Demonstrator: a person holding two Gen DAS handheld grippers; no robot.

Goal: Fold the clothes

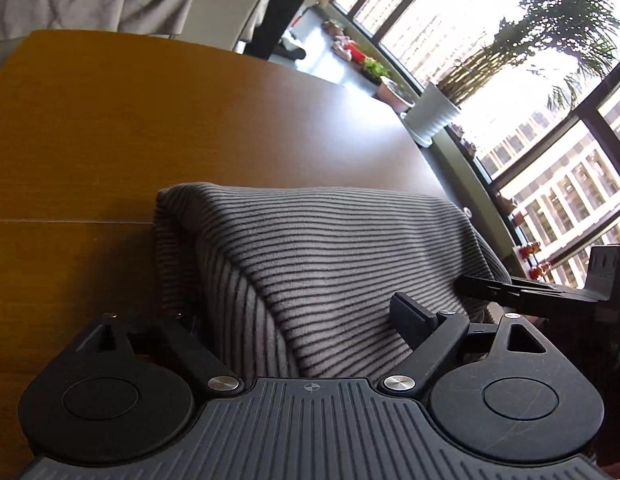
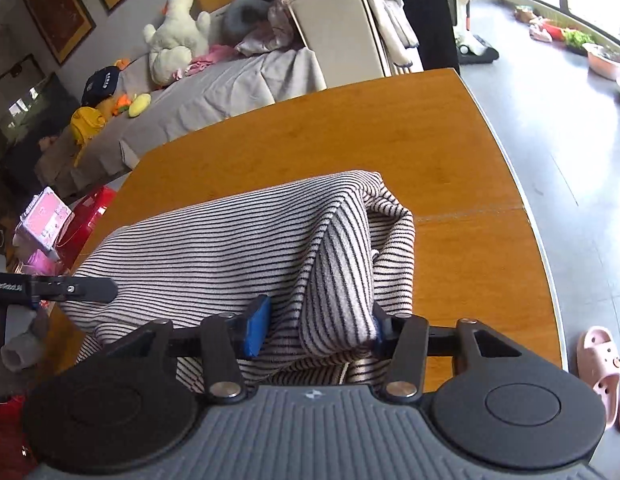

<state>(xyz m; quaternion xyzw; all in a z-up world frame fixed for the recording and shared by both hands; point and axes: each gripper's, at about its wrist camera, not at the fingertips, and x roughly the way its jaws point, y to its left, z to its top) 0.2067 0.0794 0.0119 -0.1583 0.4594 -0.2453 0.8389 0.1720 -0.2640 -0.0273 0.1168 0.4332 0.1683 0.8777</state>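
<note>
Striped garment (image 2: 246, 248) lies loosely folded, ridged.

Striped top (image 2: 238, 248): soft knit cloth, slightly fuzzy nap, matt, thin dark stripes on pale ground. Bench (image 2: 449, 160): smooth wood, orange-brown, satin finish with window glare in the left wrist view. Right claw (image 2: 317, 330): matt black plastic arms, blue rubbery-looking pads, shiny round metal pivot pins, ribbed grey plastic body. Left claw (image 1: 294, 320): same matt black plastic, brushed metal pins. Floor (image 2: 549, 120): smooth, grey, glossy. Plant pot (image 1: 433, 114): ribbed, white, matt.
</note>
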